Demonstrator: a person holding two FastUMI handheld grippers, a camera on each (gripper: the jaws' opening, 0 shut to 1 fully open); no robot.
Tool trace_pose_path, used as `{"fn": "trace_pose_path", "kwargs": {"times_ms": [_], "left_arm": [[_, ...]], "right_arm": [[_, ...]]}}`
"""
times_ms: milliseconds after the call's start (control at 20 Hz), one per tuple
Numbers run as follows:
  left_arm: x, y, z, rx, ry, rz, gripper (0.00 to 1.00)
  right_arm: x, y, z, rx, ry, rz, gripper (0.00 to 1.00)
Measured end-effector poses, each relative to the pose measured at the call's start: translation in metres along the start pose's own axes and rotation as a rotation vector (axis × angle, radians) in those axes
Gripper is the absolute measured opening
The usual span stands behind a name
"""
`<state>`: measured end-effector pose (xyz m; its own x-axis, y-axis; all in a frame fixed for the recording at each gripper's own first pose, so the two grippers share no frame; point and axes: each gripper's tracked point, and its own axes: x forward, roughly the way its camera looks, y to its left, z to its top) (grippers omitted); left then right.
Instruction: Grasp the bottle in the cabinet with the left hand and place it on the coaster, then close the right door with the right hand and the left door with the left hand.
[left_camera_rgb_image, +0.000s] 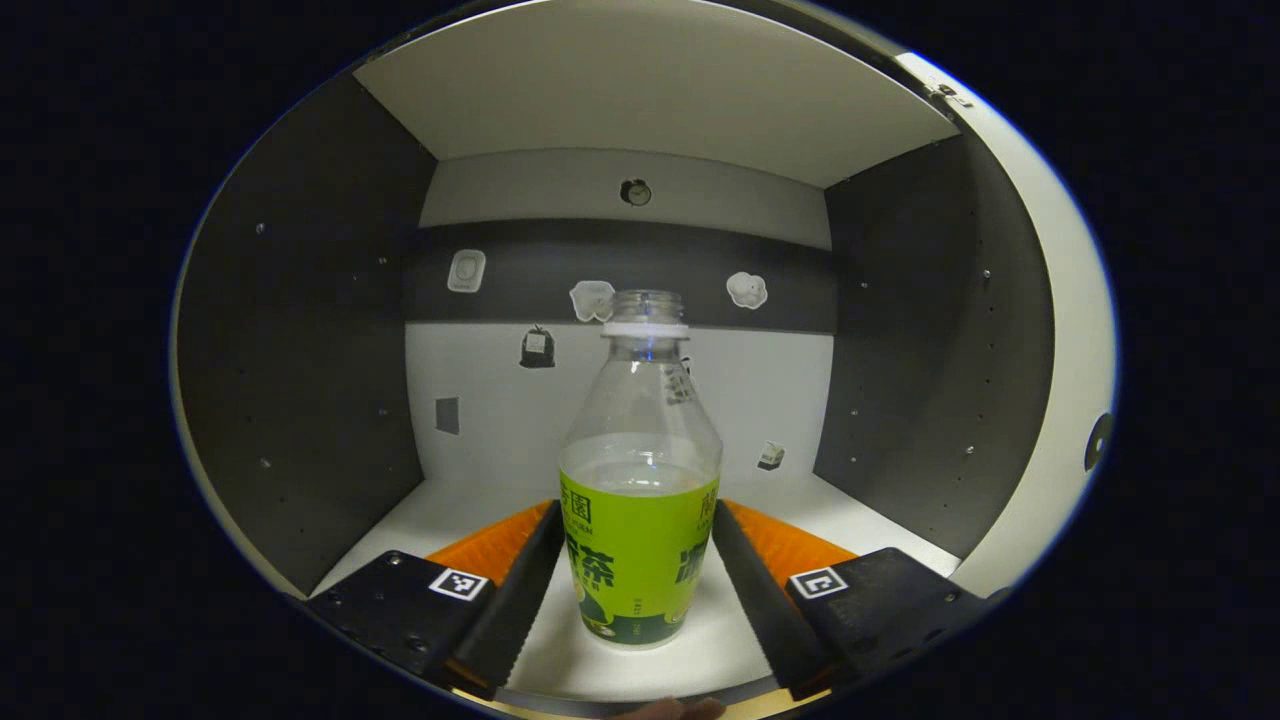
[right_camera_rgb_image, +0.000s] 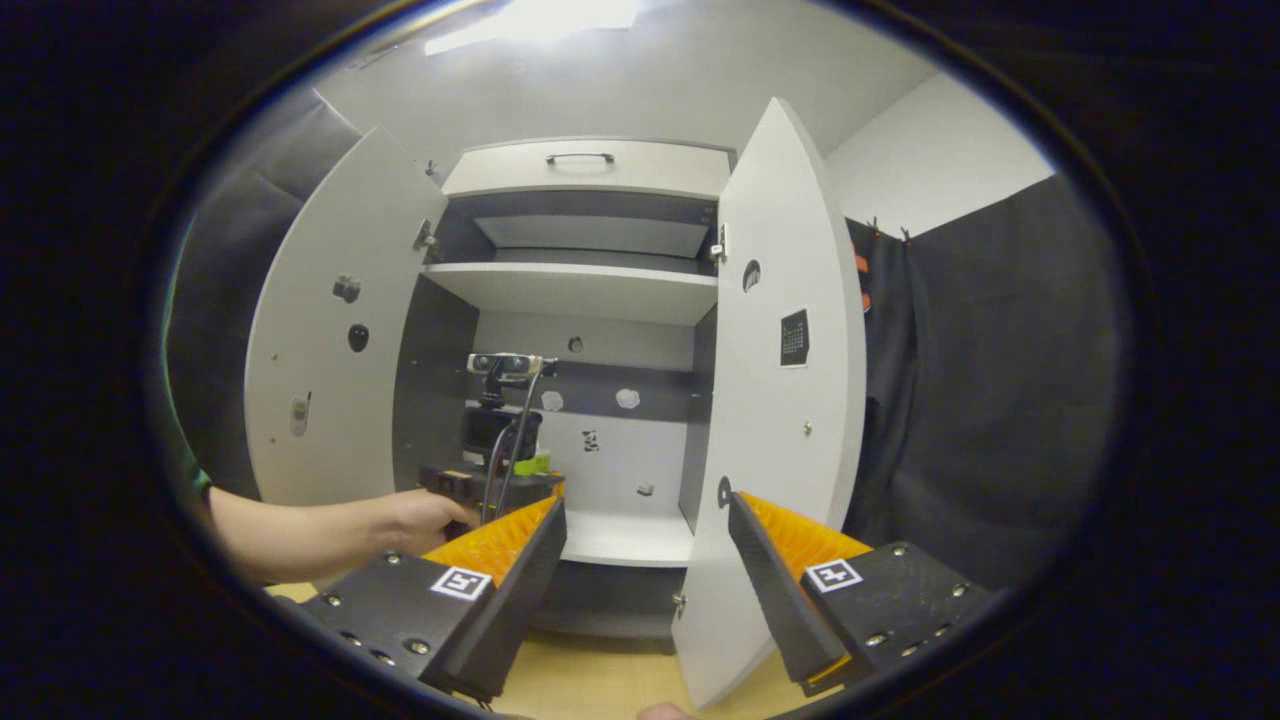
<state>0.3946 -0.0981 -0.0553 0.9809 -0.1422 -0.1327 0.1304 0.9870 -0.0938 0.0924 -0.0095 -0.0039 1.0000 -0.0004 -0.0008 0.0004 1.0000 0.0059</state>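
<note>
Inside, bottle (left_camera_rgb_image: 640, 500) between left gripper (left_camera_rgb_image: 640, 590) fingers.

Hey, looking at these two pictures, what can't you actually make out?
- Bottle: in the right gripper view the left tool covers it.
- Left tool: fingers flank the bottle; contact unclear.
- Coaster: no sign of it.
- Small items on the cabinet back wall: too tiny to identify.
</note>
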Motion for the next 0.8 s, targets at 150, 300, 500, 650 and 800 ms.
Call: {"fn": "trace_pose_path", "kwargs": {"times_ms": [150, 300, 500, 650, 800], "left_arm": [[-0.011, 0.001, 0.007, -0.032, -0.012, 0.008, 0.80], [-0.036, -0.001, 0.014, -0.041, -0.017, 0.014, 0.81], [-0.081, -0.005, 0.027, -0.012, -0.051, 0.024, 0.80], [-0.125, -0.005, 0.031, -0.010, -0.058, 0.043, 0.80], [-0.168, -0.001, 0.036, -0.034, -0.071, 0.062, 0.80]], "right_arm": [[-0.012, -0.007, -0.003, 0.030, 0.008, -0.002, 0.98], [-0.022, -0.014, -0.007, 0.031, 0.020, -0.009, 0.98], [-0.039, -0.013, -0.001, 0.043, 0.011, 0.017, 0.99], [-0.054, -0.009, 0.005, 0.058, 0.006, 0.042, 0.99], [-0.068, -0.015, 0.011, 0.049, -0.004, 0.023, 0.98]]}}
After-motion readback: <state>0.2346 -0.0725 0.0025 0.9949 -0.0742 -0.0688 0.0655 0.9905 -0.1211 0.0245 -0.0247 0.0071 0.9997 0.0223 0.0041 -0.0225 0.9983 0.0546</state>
